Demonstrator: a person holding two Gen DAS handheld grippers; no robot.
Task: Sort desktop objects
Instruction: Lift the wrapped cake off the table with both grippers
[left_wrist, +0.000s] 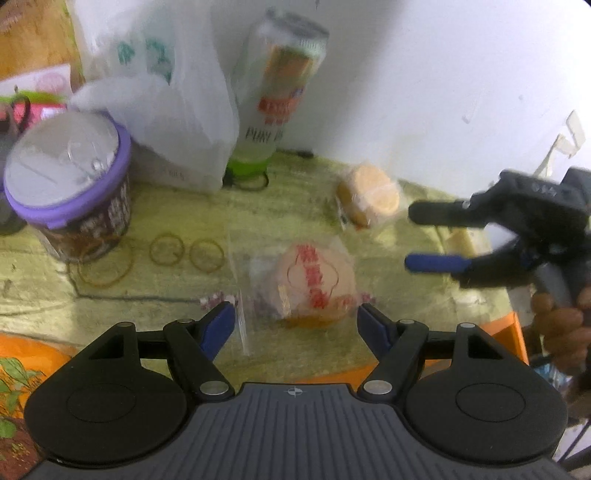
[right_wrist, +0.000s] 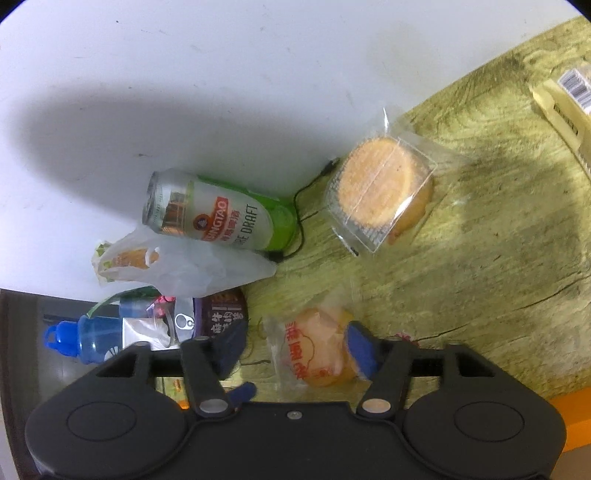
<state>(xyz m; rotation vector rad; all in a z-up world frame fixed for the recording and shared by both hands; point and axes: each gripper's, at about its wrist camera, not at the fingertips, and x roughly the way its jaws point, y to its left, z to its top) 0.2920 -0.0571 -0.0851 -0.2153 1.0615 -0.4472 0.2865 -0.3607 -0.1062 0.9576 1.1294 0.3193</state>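
The wrapped pastry with red lettering lies flat on the green-yellow desk, directly ahead of the left tool. That tool's blue-padded fingers stand apart on either side of the packet's near end, touching nothing. The right tool hangs over the same packet with its fingers spread and no grip on it — one blue pad overlaps the wrapper in its own view, though contact is unclear. A second pastry in a clear tray sits farther back, near the wall edge of the desk. At the back stand a green beer can and a white plastic bag. Toward the left edge stands a purple-lidded tub — rubber bands lie just beside it.
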